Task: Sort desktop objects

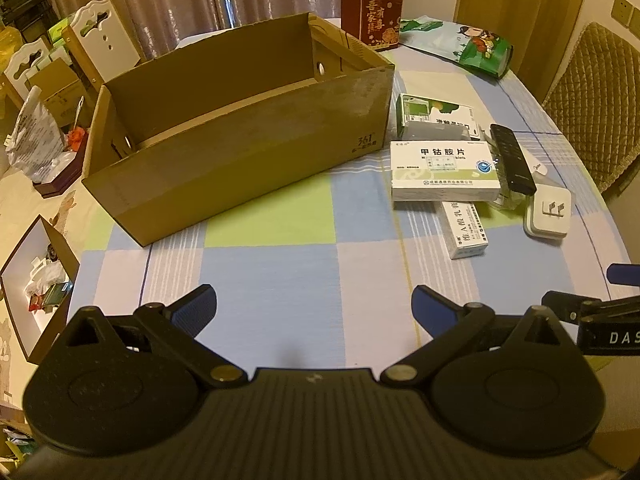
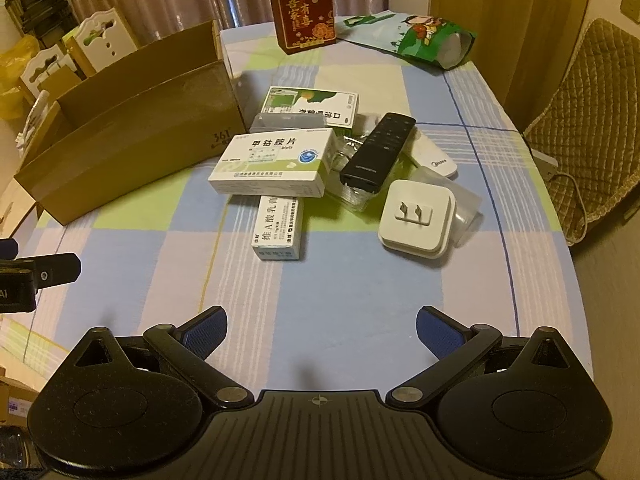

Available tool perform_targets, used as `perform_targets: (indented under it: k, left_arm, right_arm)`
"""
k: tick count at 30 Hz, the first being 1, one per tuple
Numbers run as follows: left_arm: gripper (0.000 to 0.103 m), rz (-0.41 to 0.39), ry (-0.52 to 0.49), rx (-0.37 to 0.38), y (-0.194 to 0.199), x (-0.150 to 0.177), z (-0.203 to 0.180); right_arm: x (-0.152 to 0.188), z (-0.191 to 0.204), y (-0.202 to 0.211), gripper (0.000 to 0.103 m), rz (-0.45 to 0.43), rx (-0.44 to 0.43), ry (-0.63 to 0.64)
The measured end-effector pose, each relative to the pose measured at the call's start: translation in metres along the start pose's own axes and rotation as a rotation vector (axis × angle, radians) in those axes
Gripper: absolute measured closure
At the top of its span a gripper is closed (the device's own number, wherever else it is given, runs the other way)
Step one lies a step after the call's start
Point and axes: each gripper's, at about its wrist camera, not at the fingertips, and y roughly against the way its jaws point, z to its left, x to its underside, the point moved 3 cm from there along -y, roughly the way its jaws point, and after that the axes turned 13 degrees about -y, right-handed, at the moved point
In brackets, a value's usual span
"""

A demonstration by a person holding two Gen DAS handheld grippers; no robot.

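1. The pile of small things lies on the bench (image 2: 360,280), just right of the carton (image 1: 240,148), near the middle of the checked cloth.
2. On top of the pile is a white pill box (image 2: 276,164); it lies across a narrow cream box (image 2: 278,228), which points toward the near edge.
3. Behind the pill box there is a green box (image 2: 316,106), with a grey object touching its front; what the object is, I cannot tell.
4. A black remote (image 2: 378,152) lies tilted on clear plastic packaging, and a white remote (image 2: 434,160) is partly under it on the right.
5. A white plug (image 2: 416,220) rests nearest to the right side, touching the clear packaging.
6. The carton is open on top; from these views nothing can be seen inside.
7. At the far end stand a red box (image 2: 306,10) and a green bag (image 2: 416,40).
8. The left gripper (image 1: 314,310) and the right gripper (image 2: 322,332) both hover over bare cloth with fingers released and spread wide, grasping nothing.
9. Nothing lies between the fingers and the pile.
10. A padded chair (image 2: 588,120) stands beside the right edge of the bench.
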Motion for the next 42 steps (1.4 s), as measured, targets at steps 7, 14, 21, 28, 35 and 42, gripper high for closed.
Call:
perform_targets:
  k: [7,14,21,28,35,42]
  left_arm:
    - [0.000,-0.001,0.012,-0.005,0.001,0.001,0.002]
    - [0.000,0.004,0.024,-0.012,-0.002,0.001,0.006]
    - [0.000,0.012,0.046,-0.034,-0.009,-0.003,0.017]
    - [0.000,0.021,0.060,-0.043,-0.017,-0.010,0.025]
    - [0.000,0.045,0.084,-0.039,-0.030,-0.019,0.028]
    - [0.000,0.062,0.103,-0.031,-0.043,-0.028,0.026]
  right_arm:
    - [-0.002,0.001,0.001,0.000,-0.011,-0.020,0.004]
    - [-0.013,-0.002,0.005,0.000,-0.070,-0.094,0.040]
    - [-0.031,-0.013,-0.002,0.000,-0.058,-0.149,0.181]
    - [-0.049,-0.015,-0.008,0.000,-0.088,-0.262,0.399]
    - [-0.073,-0.008,-0.036,0.000,-0.067,-0.318,0.615]
    - [-0.096,-0.005,-0.065,0.000,-0.019,-0.363,0.733]
